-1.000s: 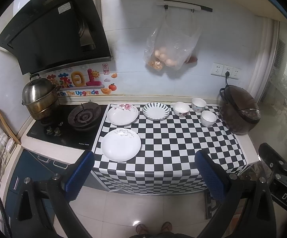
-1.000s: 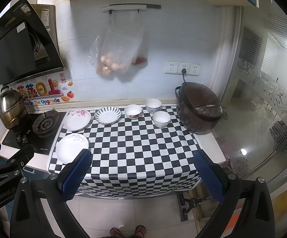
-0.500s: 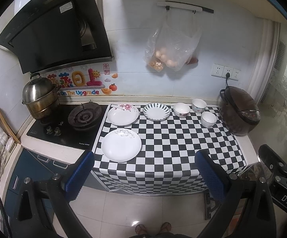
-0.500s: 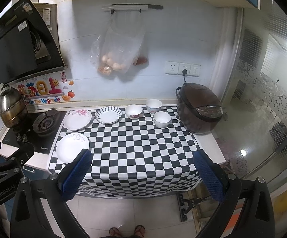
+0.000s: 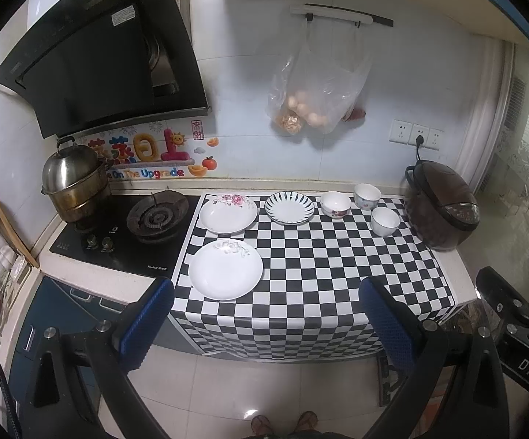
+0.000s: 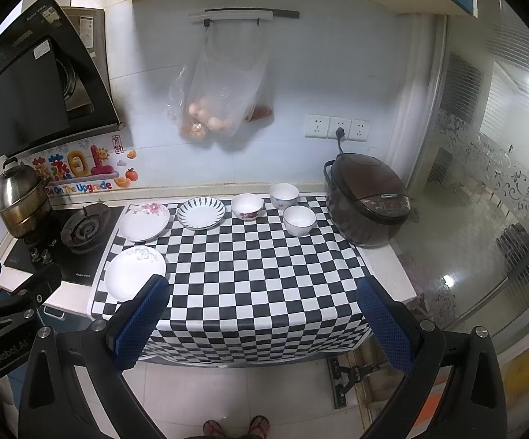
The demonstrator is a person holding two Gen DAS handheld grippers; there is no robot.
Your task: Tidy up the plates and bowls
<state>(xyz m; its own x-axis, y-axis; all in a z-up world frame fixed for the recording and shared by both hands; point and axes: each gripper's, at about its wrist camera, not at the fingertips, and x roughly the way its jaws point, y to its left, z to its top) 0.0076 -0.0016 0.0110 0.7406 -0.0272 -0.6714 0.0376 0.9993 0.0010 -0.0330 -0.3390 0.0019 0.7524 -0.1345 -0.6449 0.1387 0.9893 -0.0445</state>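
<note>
Plates and bowls sit right way up on the checkered cloth point(image 5: 312, 267) that covers the surface: all are round, so none shows a long axis, and every rim faces upward. A plain white plate point(image 5: 225, 269) lies nearest the front left edge of the cloth. Behind it, close to the wall, a plate with pink flowers point(image 5: 228, 213) rests just beside the gas hob point(image 5: 125, 226), and a plate with dark radiating stripes point(image 5: 289, 207) lies to its right. Further right stand three bowls: a floral bowl point(image 5: 335, 204) next to the striped plate, a small bowl point(image 5: 367, 195) nearest the wall, and a white bowl point(image 5: 384, 221) in front of it, near the brown rice cooker point(image 5: 442, 208). None of the dishes touch one another.

The left claw point(image 5: 264, 314) hangs in front of and above the surface's front edge, level, its blue-padded fingers point(image 5: 147, 323) spread wide apart with nothing between them. The right claw point(image 6: 264, 316) is held the same way, set back from the surface, its fingers point(image 6: 383, 323) likewise wide apart and empty; in its view the left finger overlaps the white plate's near rim. Each claw shows at the edge of the other's view. The person's sandalled feet point(image 6: 235, 428) stand on the tiled floor below.
</note>
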